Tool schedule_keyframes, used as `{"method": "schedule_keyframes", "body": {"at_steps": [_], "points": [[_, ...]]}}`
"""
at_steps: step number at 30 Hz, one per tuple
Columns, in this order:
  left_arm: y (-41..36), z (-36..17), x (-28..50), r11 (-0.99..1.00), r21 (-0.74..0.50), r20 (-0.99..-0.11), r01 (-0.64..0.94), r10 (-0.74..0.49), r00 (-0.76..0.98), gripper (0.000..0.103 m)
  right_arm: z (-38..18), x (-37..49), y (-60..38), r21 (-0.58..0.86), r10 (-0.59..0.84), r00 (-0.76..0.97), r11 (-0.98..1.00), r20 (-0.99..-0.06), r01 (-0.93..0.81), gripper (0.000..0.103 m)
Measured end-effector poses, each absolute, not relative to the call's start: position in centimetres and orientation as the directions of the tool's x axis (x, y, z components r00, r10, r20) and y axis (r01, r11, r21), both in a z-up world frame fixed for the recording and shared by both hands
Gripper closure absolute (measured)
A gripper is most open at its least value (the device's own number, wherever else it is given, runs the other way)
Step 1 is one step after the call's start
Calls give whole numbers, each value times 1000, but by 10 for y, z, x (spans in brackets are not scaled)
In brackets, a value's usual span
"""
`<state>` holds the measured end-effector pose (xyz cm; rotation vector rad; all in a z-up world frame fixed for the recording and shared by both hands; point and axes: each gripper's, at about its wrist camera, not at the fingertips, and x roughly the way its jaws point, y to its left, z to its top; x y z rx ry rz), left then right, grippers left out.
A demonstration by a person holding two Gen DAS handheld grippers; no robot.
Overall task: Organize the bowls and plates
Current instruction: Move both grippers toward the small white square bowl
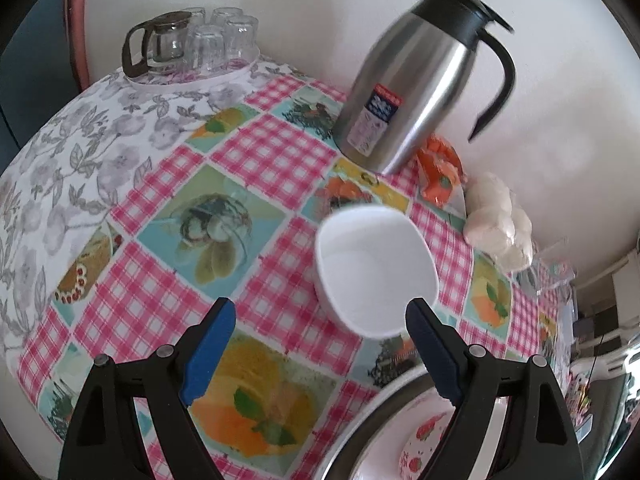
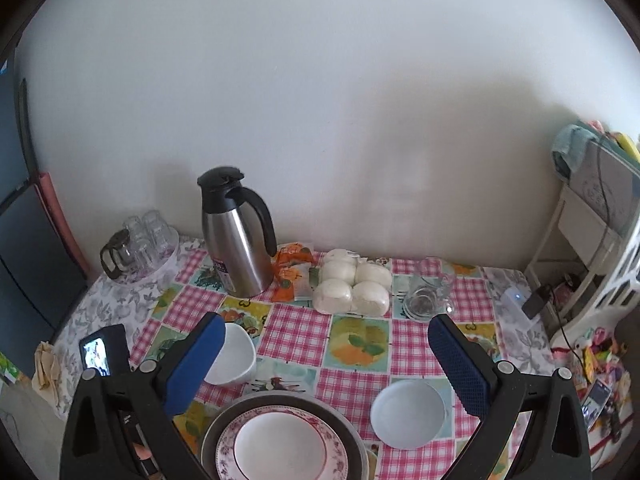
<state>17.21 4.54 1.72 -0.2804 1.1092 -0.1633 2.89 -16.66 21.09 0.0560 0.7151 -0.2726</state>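
Left hand-held gripper: the left hand-held gripper [image 1: 320,320] is held wide, nothing between its blue pads, and is tilted down over the worktop [image 1: 256,152].
Square white bowl: the square white bowl [image 1: 374,270] is seen upright and empty on the checked cloth, just ahead of the left jaws and nearer the right-hand pad; no contact is made.
Plate stack: a patterned plate [image 2: 280,444] is seen resting inside a wider dark-rimmed plate [image 2: 352,432] at the near edge, between the two bowls.
Round white bowl: the round white bowl [image 2: 408,414] is seen alone to the right of the stack, apart from it.
Right hand-held gripper: the right hand-held gripper [image 2: 326,364] is also spread wide and empty, held above the stack and looking across the worktop.
Back row: upturned glasses [image 1: 218,36] with a glass jug, a steel flask [image 1: 412,84], an orange packet, wrapped buns [image 2: 352,288] and a glass mug are ranged along the wall, clear of the crockery.
Step in hand: by the look of it, the square bowl is being approached for pickup by the left side.
Next move: the left jaws would need to be brought over one wall of the bowl, closed on the rim, and the bowl carried toward the stack; a tilt on lifting is the risk to be watched.
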Motion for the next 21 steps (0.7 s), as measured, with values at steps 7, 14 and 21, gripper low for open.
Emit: {"method": "schedule_keyframes", "body": {"at_steps": [7,14,21], "points": [[66,11,196,923,-380,-828,-53,-314,465,3,176,85,-146,-54,-184,662,976,-727,212,0],[63,2,212,922,-385,-818,-46,-318,479,3,112,139,-130,-37,-132,547,983,-827,182,0],[61,-26,227,939,-337,-877,-72,-285,387,3,48,171,-120,-72,-151,428,978,-891,196,7]]}}
